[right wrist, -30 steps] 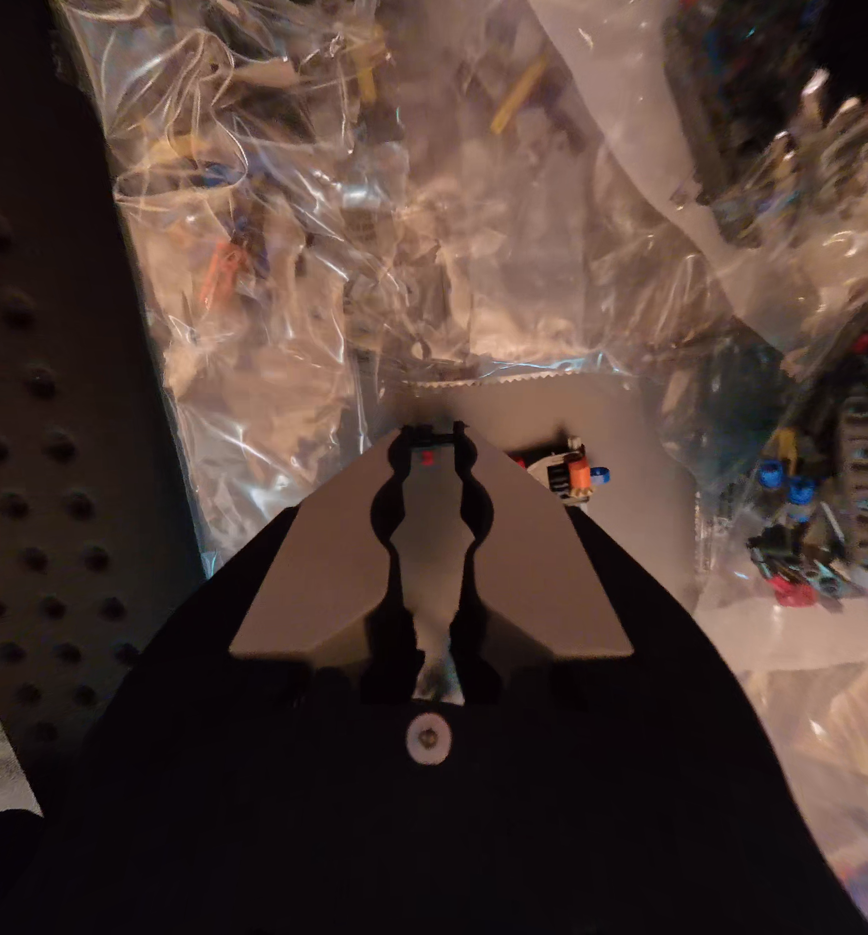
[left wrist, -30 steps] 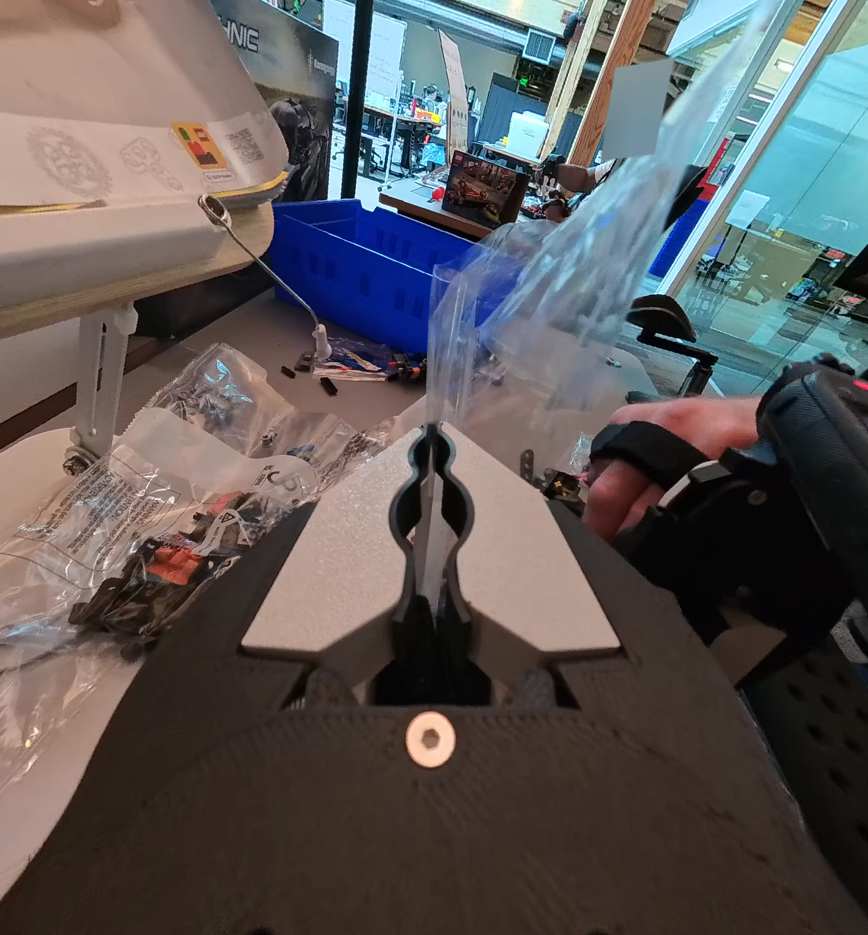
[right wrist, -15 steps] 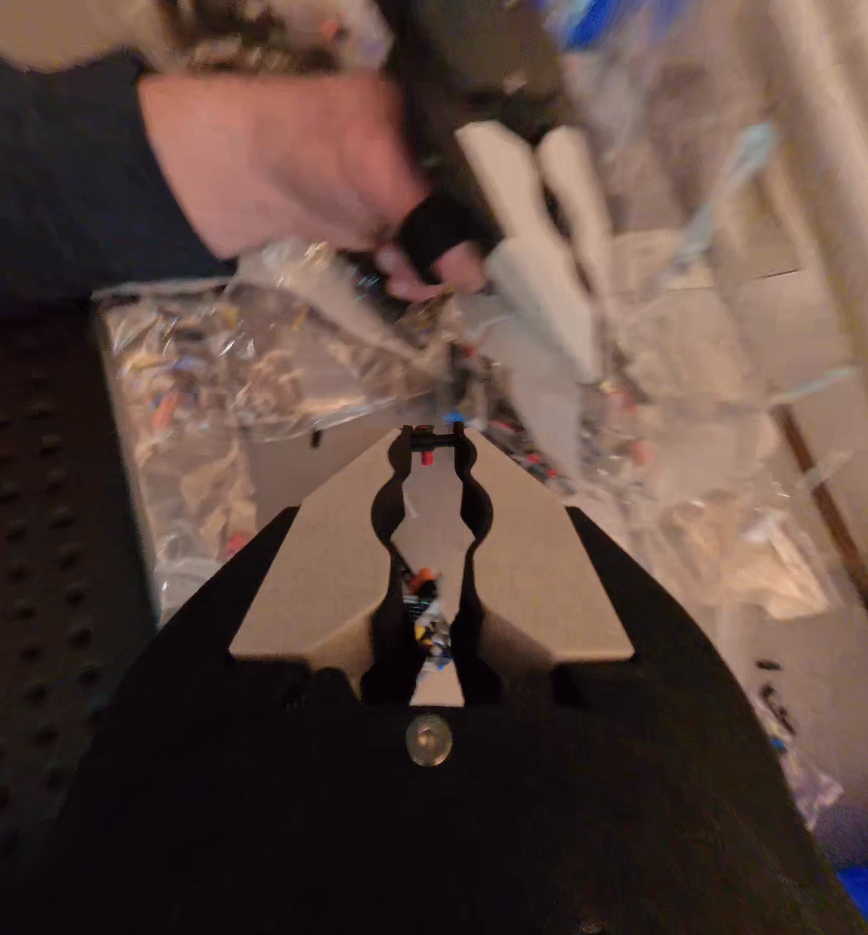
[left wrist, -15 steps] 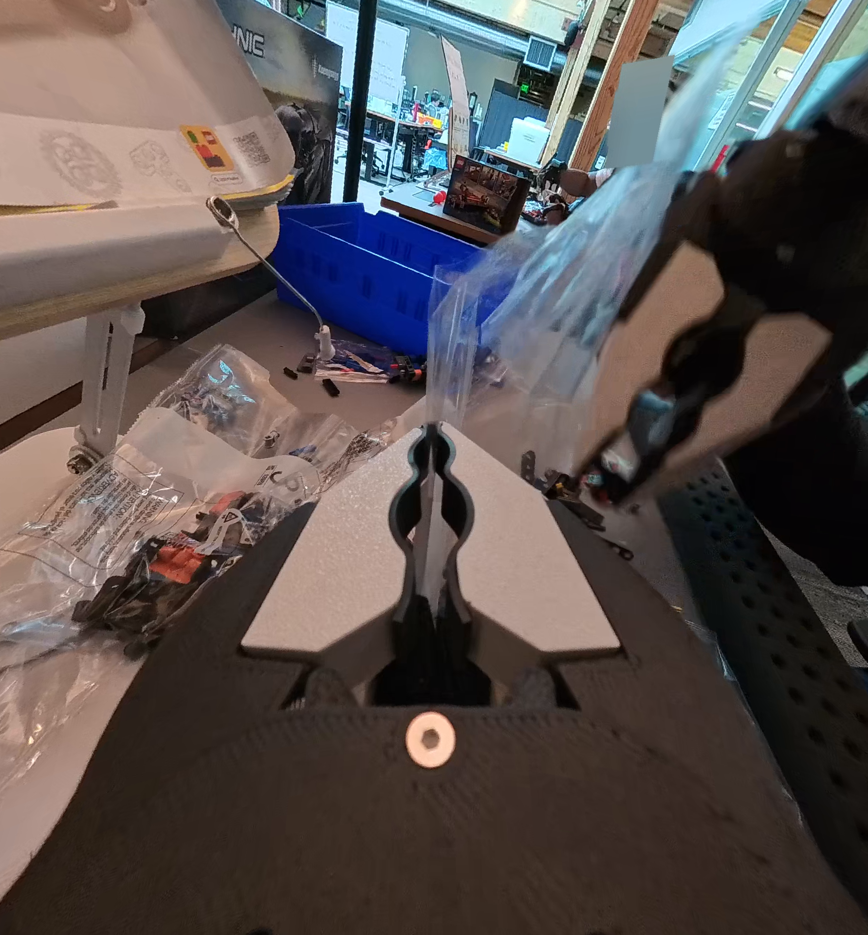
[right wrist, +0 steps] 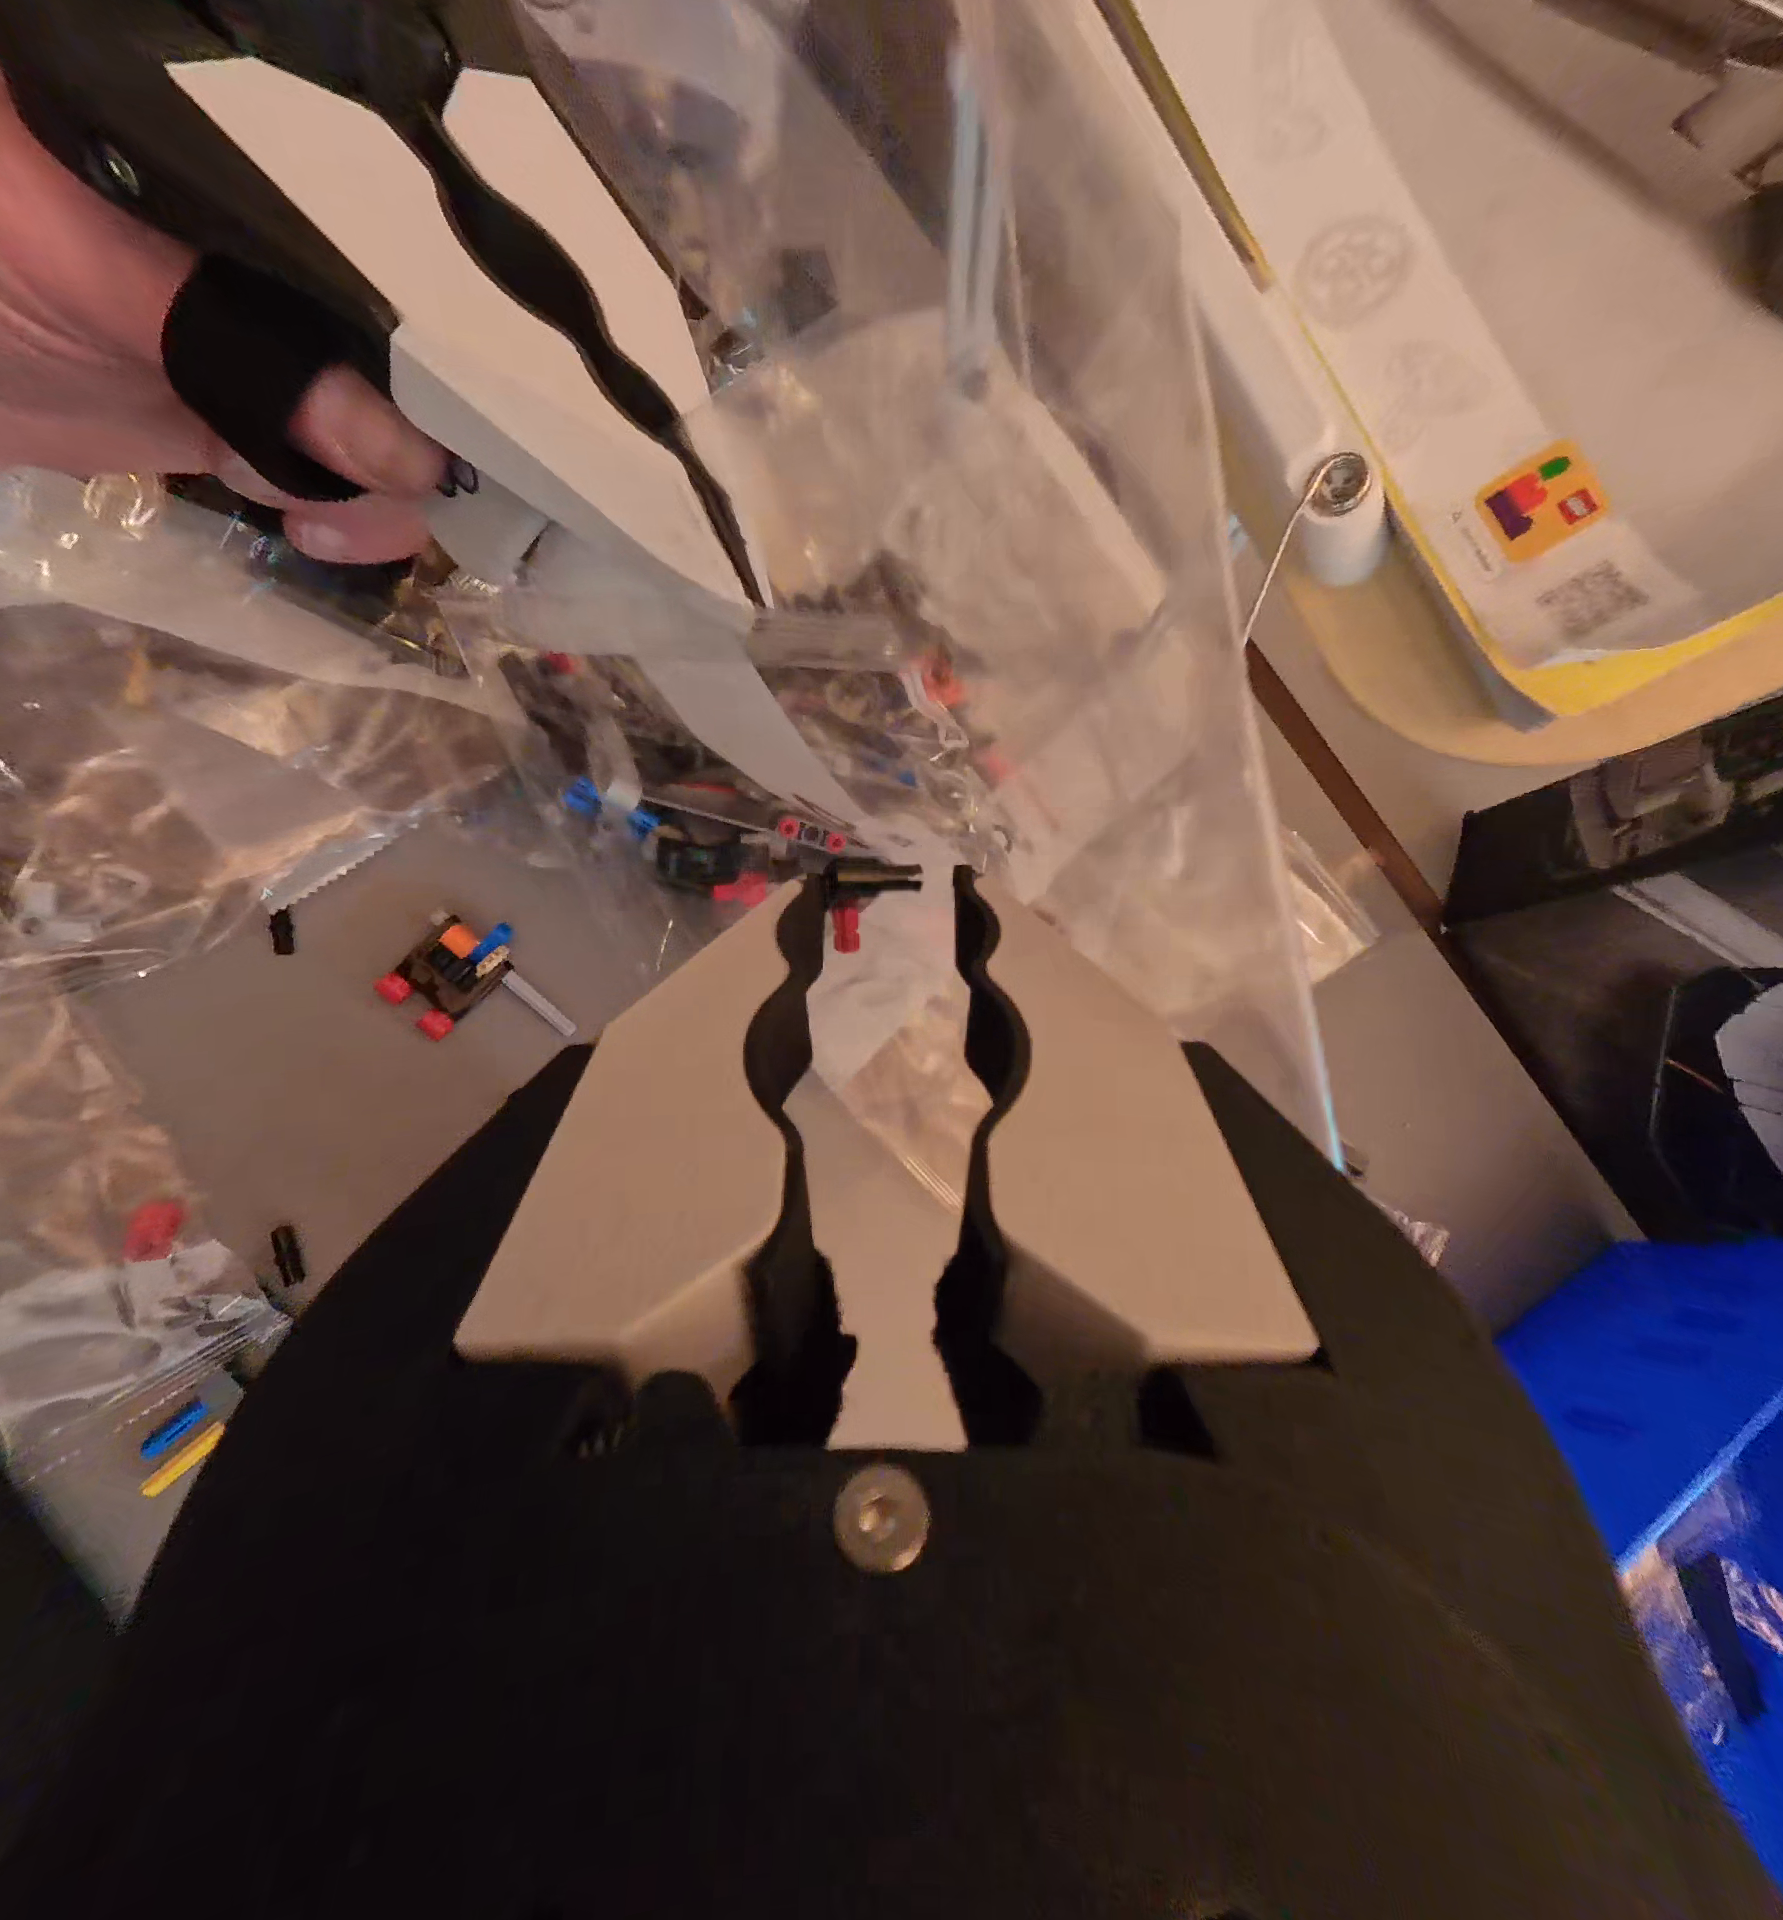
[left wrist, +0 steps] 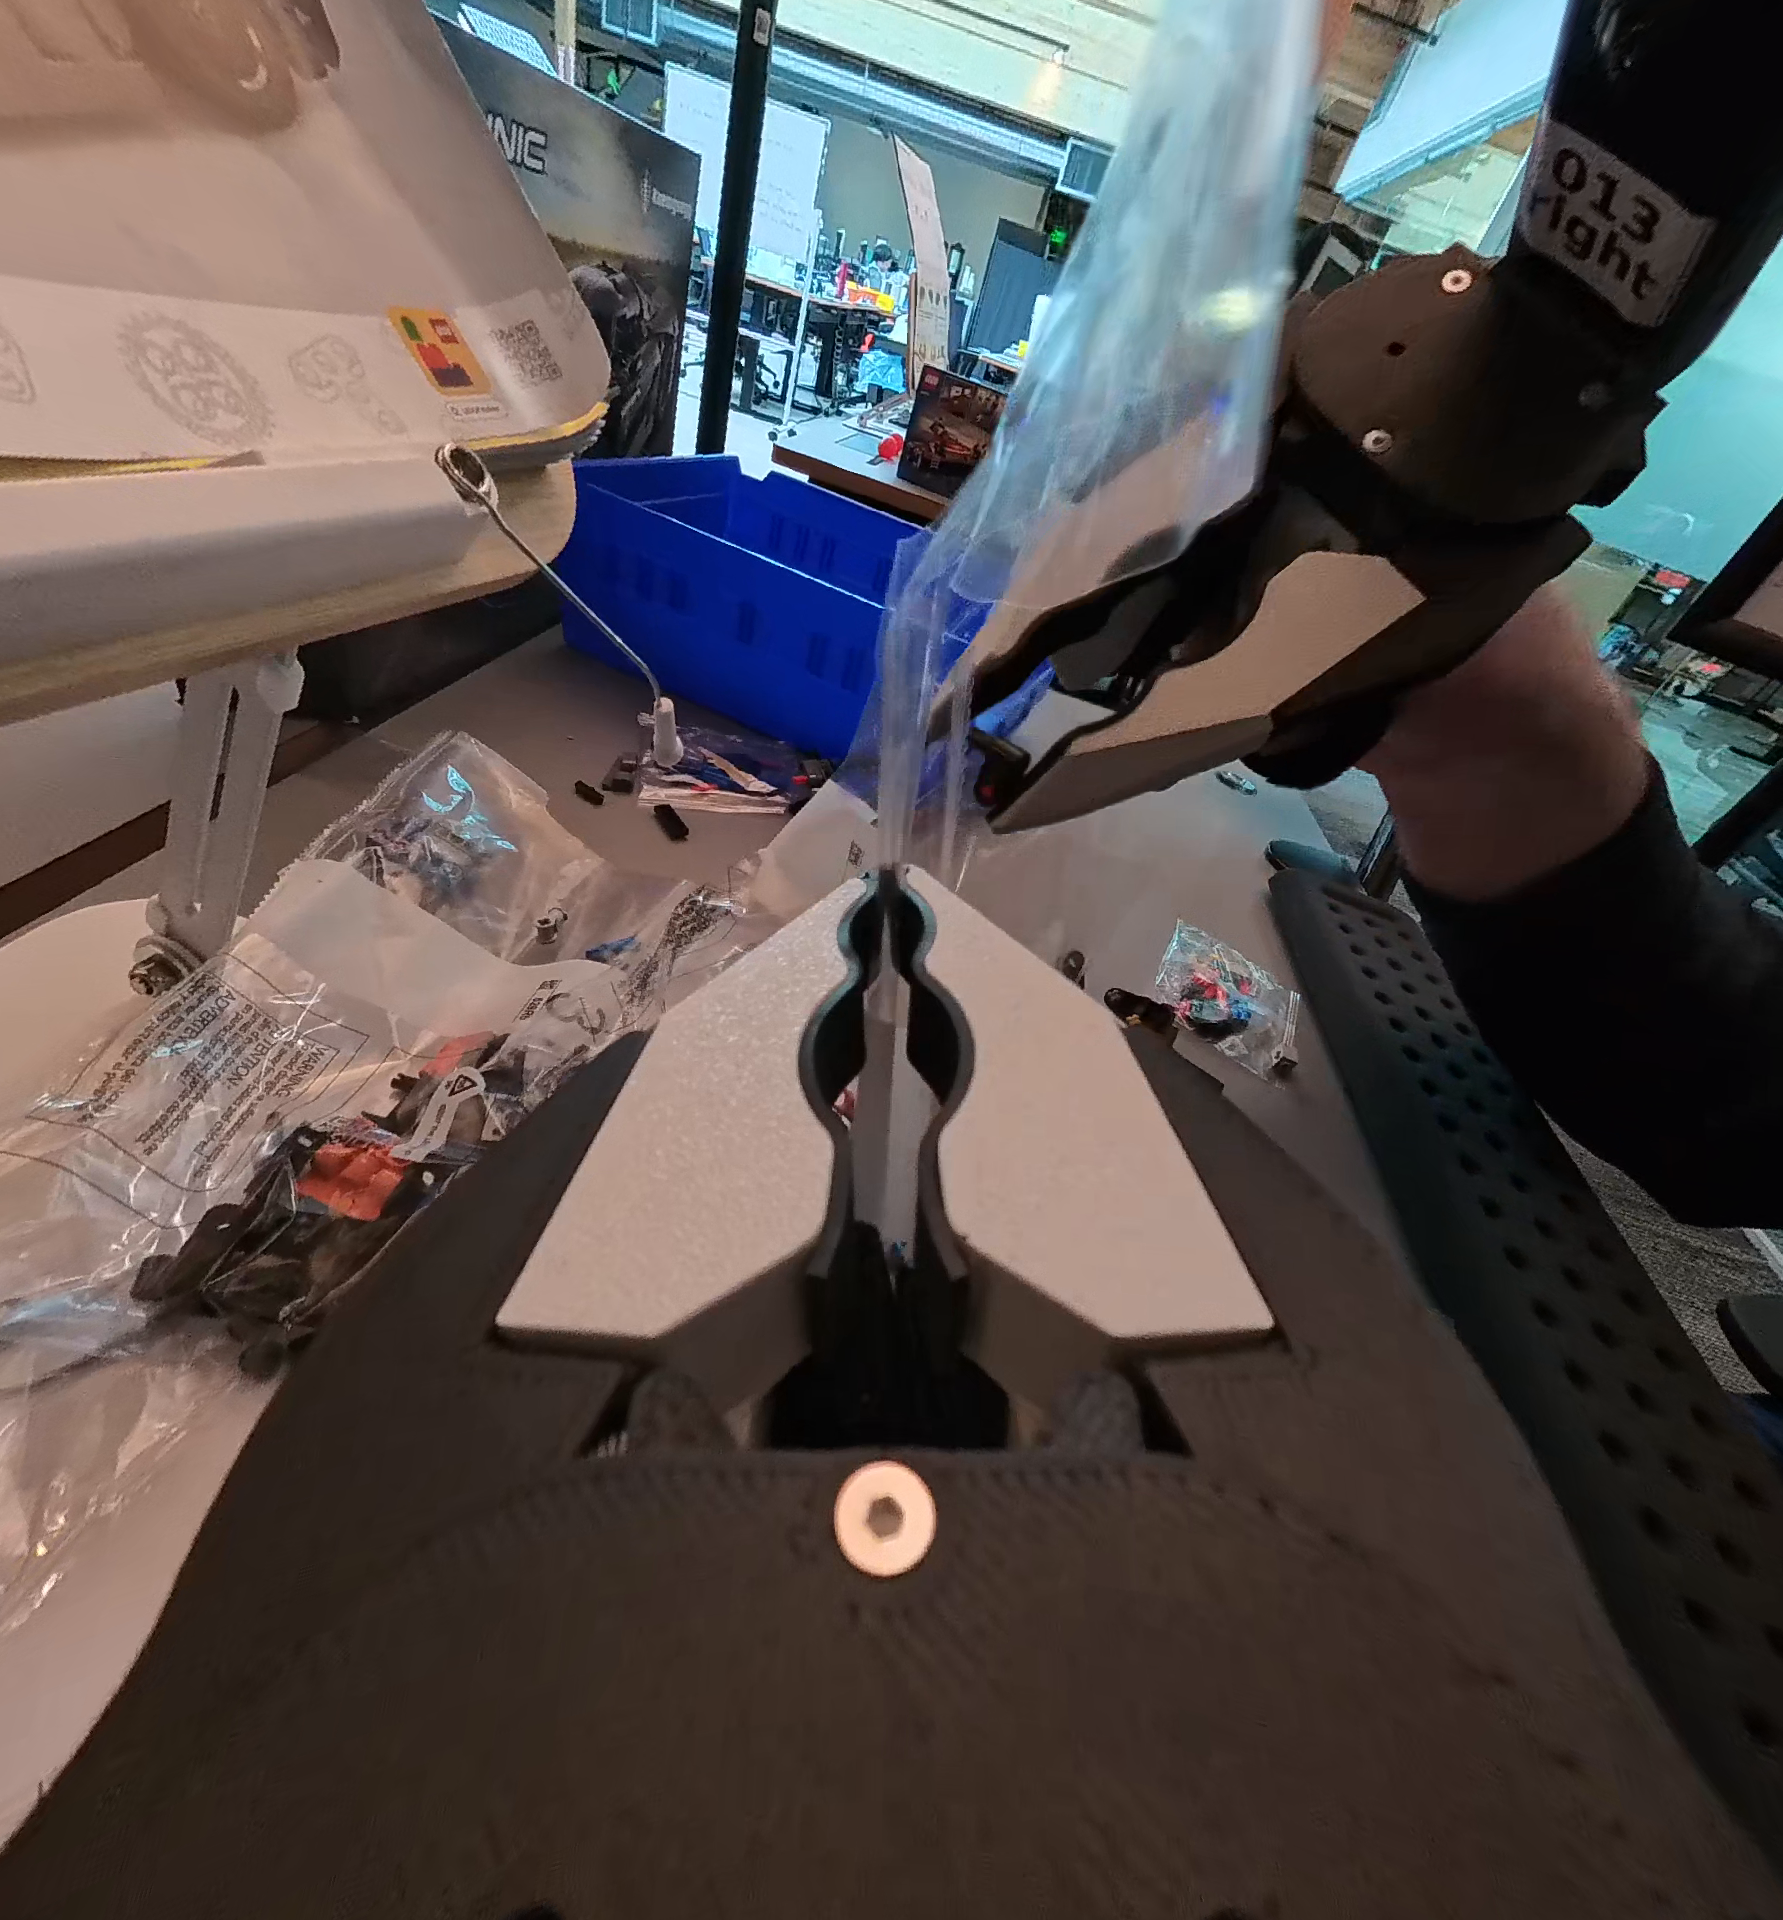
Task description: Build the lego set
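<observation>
The left gripper (left wrist: 892,883) has its jaws squeezed tight on the edge of a clear plastic bag (left wrist: 1105,416). The bag stands straight up from those jaws, long and tall. The right gripper (right wrist: 887,883) is just beside the bag, a little above the left jaws. Its jaws are partly apart, with a small black and red lego pin (right wrist: 861,894) at the tips. I think the pin goes with the small lego build (right wrist: 451,971) on the table (right wrist: 326,1091) below.

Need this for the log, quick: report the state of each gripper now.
Left gripper: closed on the clear plastic bag, held upright.
Right gripper: partly open, a small black and red piece between its fingertips.
</observation>
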Demonstrator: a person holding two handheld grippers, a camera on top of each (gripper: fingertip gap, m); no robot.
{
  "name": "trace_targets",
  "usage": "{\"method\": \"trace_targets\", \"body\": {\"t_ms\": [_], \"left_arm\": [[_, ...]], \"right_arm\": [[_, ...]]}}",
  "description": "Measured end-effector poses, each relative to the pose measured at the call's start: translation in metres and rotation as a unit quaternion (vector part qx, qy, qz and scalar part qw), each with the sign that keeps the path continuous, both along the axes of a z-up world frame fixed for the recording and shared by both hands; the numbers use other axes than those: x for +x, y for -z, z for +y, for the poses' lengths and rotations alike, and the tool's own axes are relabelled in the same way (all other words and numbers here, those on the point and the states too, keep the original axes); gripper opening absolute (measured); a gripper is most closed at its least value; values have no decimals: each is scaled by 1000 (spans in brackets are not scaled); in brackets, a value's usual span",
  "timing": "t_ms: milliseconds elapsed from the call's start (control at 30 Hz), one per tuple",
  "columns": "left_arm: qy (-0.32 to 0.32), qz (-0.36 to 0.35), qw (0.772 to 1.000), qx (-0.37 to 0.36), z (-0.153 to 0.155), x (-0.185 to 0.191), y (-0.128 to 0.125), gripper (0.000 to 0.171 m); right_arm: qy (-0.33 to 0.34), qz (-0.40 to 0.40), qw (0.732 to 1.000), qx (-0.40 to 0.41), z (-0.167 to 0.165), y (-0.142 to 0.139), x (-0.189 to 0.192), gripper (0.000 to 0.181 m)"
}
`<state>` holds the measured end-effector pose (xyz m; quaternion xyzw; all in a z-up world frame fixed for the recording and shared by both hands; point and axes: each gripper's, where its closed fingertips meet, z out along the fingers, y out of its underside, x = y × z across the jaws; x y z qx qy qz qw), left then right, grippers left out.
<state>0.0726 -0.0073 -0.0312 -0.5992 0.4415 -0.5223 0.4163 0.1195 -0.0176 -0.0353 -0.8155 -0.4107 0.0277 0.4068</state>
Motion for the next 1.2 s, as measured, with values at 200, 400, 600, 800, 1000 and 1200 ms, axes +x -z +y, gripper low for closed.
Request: {"method": "trace_targets", "body": {"t_ms": [200, 400, 600, 800, 1000, 1200], "left_arm": [[0, 0, 1000, 0, 0, 0, 0, 0], [0, 3, 1000, 1, -1, 1, 1, 0], [0, 6, 1000, 1, 0, 1, 2, 0], [0, 6, 1000, 2, -1, 1, 2, 0], [-1, 5, 1000, 1, 0, 0, 1, 0], [0, 5, 1000, 2, -1, 0, 1, 0]], "right_arm": [[28, -2, 1000, 8, -1, -6, 12, 21], [3, -14, 1000, 19, -13, -17, -1, 36], [-177, 2, 983, -39, -70, -5, -63, 26], [-238, -99, 955, -148, -101, 79, -100, 26], [-214, -164, 942, -197, -99, 131, -105, 21], [-218, -152, 939, -217, -100, 142, -111, 1]]}}
